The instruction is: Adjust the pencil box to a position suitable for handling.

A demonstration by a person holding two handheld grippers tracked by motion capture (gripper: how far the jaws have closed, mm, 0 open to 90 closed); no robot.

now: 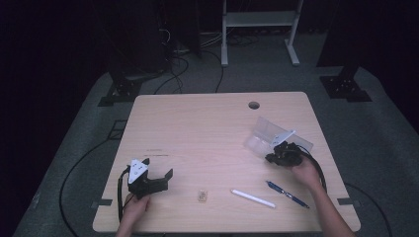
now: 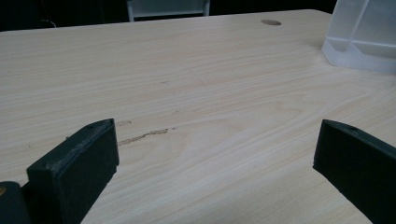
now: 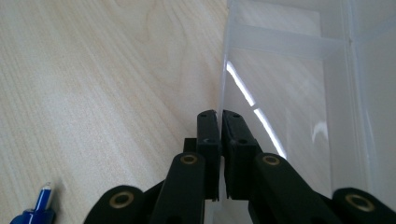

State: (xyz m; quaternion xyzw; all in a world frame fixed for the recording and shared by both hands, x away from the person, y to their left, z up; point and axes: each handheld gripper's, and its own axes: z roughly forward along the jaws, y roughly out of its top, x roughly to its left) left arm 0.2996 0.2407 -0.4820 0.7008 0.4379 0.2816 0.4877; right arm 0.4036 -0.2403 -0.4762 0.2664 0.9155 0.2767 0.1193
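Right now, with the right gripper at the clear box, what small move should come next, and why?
Probably a gentle lift or pull on the clear plastic box. The right gripper has its jaws pinched shut on the box's thin near wall, so the grip looks made. The left gripper rests open over bare table, and the blue pen and white pen lie untouched nearby.

The table (image 1: 207,143) is evenly lit from above while the room around it sinks into near black, and the high view is soft and grainy. Just ahead of the right tool (image 3: 220,122), white glare streaks the clear plastic box (image 3: 289,93); the near jaws blur.
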